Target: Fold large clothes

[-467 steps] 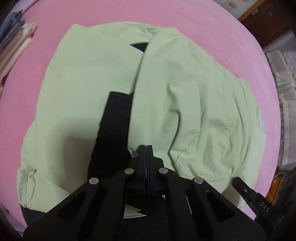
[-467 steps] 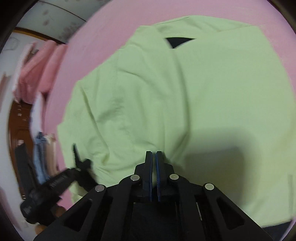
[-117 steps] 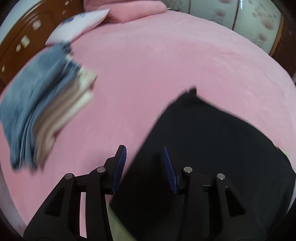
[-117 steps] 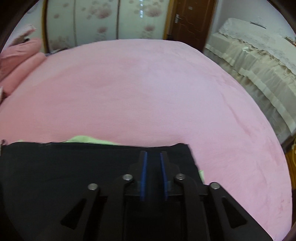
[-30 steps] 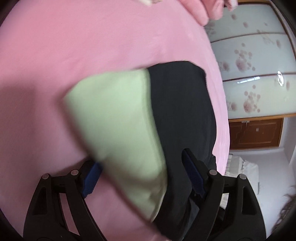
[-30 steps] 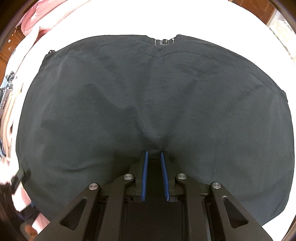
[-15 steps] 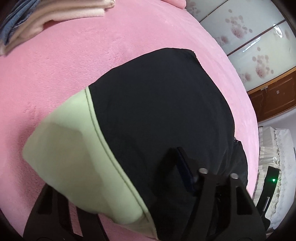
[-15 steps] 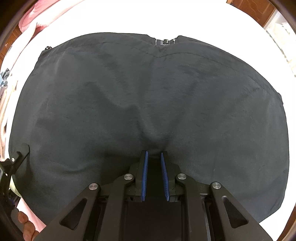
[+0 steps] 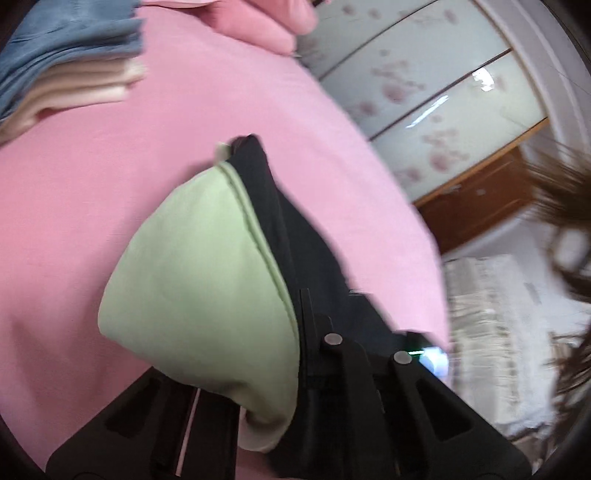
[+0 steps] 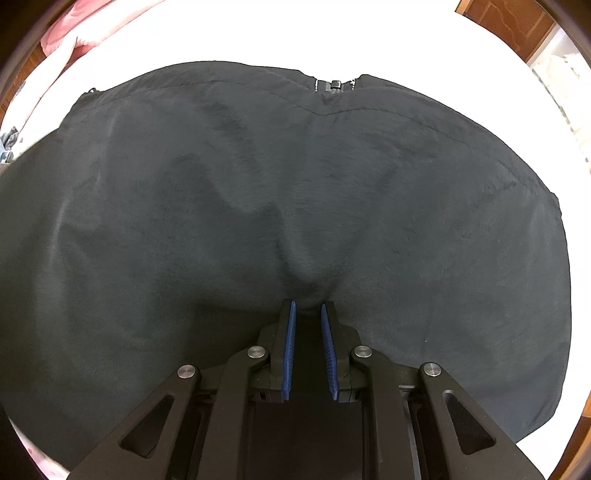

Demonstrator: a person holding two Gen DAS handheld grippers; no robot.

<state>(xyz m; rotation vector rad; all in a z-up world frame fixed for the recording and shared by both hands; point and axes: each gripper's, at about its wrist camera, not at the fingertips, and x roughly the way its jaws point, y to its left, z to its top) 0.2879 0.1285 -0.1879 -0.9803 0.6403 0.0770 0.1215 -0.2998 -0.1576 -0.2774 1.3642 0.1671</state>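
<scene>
1. A second ago the left gripper (image 9: pixel 295 314) stood wide open around the folded corner of the jacket (image 9: pixel 207 277). Its jaws have just been closing and are now together on that green-and-black edge, which is raised off the bed (image 9: pixel 110 166).
2. The right gripper (image 10: pixel 308 306) has not moved. Its blue pads (image 10: pixel 290 343) stay slightly apart, pinching a small ridge of black cloth, tips down on the spread jacket (image 10: pixel 258 184).
3. The jacket lies on the pink bed, black outside with a pale green lining. A zip (image 10: pixel 334 84) shows at its far edge in the right wrist view.
4. In the left wrist view the raised cloth hides that gripper's fingertips and most of the near bed.
5. Around: one stack of folded clothes (image 9: pixel 66 70), blue above beige, well apart at the upper left; pink pillows (image 9: pixel 258 26) beyond; sliding doors with flower prints (image 9: pixel 436 103); dark hair (image 9: pixel 569 206) at the right edge.
6. Count: two grippers, one jacket, one stack.
</scene>
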